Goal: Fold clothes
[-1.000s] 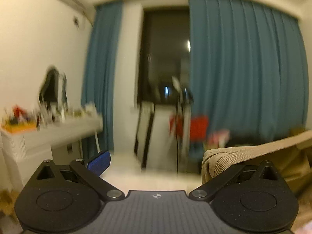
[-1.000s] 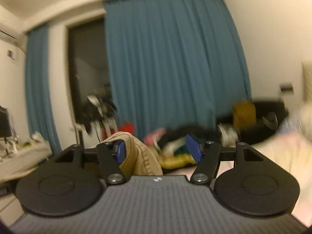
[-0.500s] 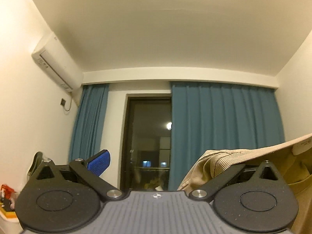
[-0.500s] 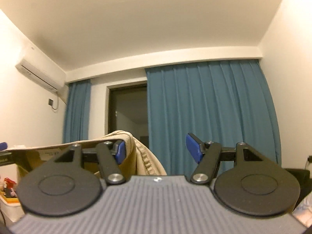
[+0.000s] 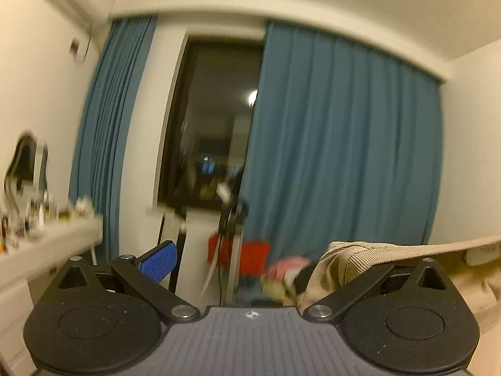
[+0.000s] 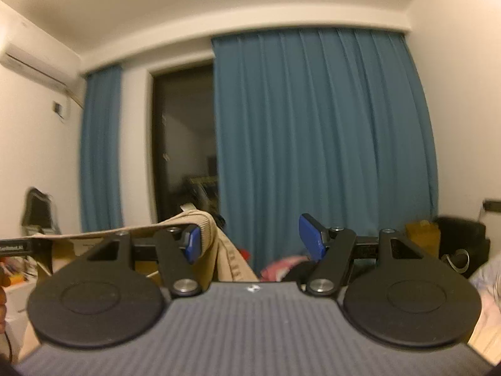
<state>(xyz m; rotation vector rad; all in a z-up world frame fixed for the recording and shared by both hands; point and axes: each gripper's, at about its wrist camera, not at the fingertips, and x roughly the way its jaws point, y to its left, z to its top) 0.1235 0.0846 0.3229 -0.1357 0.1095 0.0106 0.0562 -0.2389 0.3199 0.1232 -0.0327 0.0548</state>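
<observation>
A tan corduroy garment [image 5: 360,260] hangs stretched between my two grippers, raised in the air. In the left wrist view it drapes over the right finger of my left gripper [image 5: 250,263] and hides that finger's pad. The other blue pad [image 5: 158,264] stands bare and far from it, so the jaws are open. In the right wrist view the same tan garment [image 6: 213,235] is hooked over the left finger of my right gripper [image 6: 250,244]. Its right blue pad [image 6: 310,241] is free, with a wide gap between the two, and nothing is pinched.
Blue curtains [image 6: 319,144] and a dark window [image 5: 216,131] fill the far wall. A cluttered white desk [image 5: 47,247] stands at the left. Below lie pink clothes [image 5: 288,266] and something red [image 5: 253,250]. A black bag [image 6: 460,238] sits at the right.
Both views tipped up to the ceiling half a second ago and have come back down to the window wall. The tan garment stays hooked on the same fingers and the jaws stand equally wide.
</observation>
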